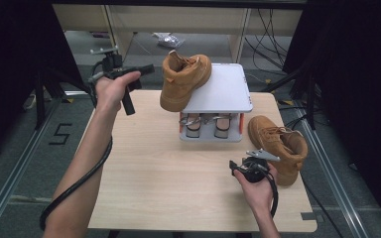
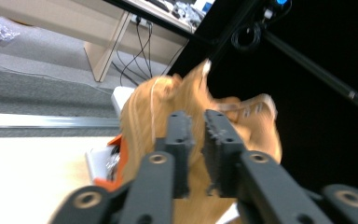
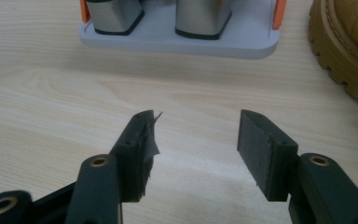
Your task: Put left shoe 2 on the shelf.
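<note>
A tan boot [image 1: 183, 82] rests tilted on the left edge of a grey two-tier rack [image 1: 223, 89], its heel hanging over the side. My left gripper [image 1: 148, 70] is held in the air just left of that boot, its jaws a narrow gap apart with nothing between them. In the left gripper view the boot [image 2: 168, 112] is blurred behind the gripper [image 2: 196, 122]. A second tan boot [image 1: 278, 144] lies on the table at the right. Beside it, my right gripper [image 1: 248, 163] stands open and holds nothing. The right gripper [image 3: 196, 135] faces the rack's base [image 3: 177, 39], with the second boot [image 3: 349, 46] at the right.
Two metal-grey holders [image 1: 193, 126] [image 1: 222, 125] stand on the rack's lower tier between orange posts. Pale shelving [image 1: 178, 25] and cables are beyond the table. Black curtains flank both sides. The wooden table [image 1: 163, 173] has bare surface in front of the rack.
</note>
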Available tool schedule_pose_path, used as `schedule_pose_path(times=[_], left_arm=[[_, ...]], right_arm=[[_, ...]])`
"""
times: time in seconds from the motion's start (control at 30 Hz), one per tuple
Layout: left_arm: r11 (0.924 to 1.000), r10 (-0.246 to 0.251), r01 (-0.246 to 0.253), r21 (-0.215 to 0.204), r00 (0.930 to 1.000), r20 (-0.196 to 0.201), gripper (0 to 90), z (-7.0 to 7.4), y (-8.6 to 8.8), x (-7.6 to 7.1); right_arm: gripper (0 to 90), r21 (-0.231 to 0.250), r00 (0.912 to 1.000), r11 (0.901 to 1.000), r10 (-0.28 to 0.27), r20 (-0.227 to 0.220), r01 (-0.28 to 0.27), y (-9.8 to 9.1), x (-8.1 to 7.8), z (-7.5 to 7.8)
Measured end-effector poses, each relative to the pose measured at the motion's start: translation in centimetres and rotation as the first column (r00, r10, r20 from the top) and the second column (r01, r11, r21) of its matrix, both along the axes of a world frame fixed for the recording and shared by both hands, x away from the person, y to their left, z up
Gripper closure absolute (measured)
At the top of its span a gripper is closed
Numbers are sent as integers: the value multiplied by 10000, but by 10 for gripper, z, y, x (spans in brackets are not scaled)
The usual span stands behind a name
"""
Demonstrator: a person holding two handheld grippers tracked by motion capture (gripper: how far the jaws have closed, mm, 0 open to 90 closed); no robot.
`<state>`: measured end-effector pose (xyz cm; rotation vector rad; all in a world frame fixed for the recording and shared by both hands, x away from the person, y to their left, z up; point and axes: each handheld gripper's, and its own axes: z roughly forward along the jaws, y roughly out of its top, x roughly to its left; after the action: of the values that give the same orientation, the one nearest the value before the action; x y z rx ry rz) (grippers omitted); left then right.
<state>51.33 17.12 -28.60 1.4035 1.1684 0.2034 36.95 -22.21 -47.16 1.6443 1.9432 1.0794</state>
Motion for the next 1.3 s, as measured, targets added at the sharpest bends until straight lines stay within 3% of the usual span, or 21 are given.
schedule_pose_path(times=[0.07, 0.1, 0.13, 0.17, 0.23, 0.33, 0.5, 0.53, 0.63, 0.67, 0.73, 0.77, 0.87, 0.9, 1.17, 1.3], left_arm=[[9990, -289, 290, 342, 9996, -32, 886, -17, 0, -5], [9985, -282, 284, 465, 9996, -65, 893, -24, -1, -6], [9975, -286, 294, 639, 9995, -129, 895, -30, -1, -6], [9960, -379, 392, 804, 9991, -168, 896, -39, -3, -7], [9933, -352, 369, 1091, 9992, -169, 897, -50, -6, -8], [9881, -139, 161, 1529, 9998, -156, 897, -60, -9, -9], [9778, 146, -92, 2095, 9996, -243, 898, -74, -12, -10], [9759, 205, -134, 2176, 9993, -302, 898, -75, -13, -10], [9731, 118, -51, 2305, 9996, -275, 898, -78, -16, -9], [9730, 149, -80, 2306, 9995, -281, 897, -79, -17, -9], [9711, 197, -130, 2384, 9995, -257, 897, -80, -18, -8], [9701, 214, -150, 2424, 9995, -238, 898, -82, -18, -7], [9706, 235, -150, 2402, 9992, -323, 897, -85, -19, -5], [9700, 260, -165, 2426, 9990, -361, 897, -87, -18, -5], [9689, 276, -230, 2465, 9995, -153, 897, -92, -20, -1], [9738, 183, -168, 2267, 9998, -46, 897, -90, -23, 1]], right_arm=[[543, -107, 10000, 9999, 41, -83, -42, 2, 0, 4], [586, 36, 9996, 9999, 160, 220, -161, 4, 1, 5], [640, -225, 9986, 9990, 382, 377, -373, 2, 1, 9], [679, -123, 9968, 9986, 521, 606, -514, 4, 2, 10], [759, -25, 9949, 9977, 681, 742, -681, 8, 4, 17], [844, 56, 9919, 9957, 913, 888, -922, 17, 8, 26], [893, 153, 9890, 9922, 1224, 833, -1241, 35, 18, 38], [900, 459, 9902, 9920, 1135, 820, -1175, 41, 20, 43], [900, 581, 9863, 9882, 1355, 945, -1414, 53, 30, 54], [900, 364, 9796, 9851, 1625, 1186, -1679, 54, 34, 56], [900, 332, 9749, 9815, 1832, 1269, -1887, 63, 42, 62], [900, 519, 9768, 9811, 1795, 1167, -1865, 71, 44, 67], [900, 489, 9678, 9745, 2104, 1380, -2189, 82, 55, 72], [900, 566, 9702, 9755, 2040, 1308, -2127, 86, 57, 74], [900, 610, 9609, 9684, 2305, 1532, -2420, 111, 80, 83], [900, 611, 9580, 9691, 2252, 1777, -2391, 121, 89, 91]])
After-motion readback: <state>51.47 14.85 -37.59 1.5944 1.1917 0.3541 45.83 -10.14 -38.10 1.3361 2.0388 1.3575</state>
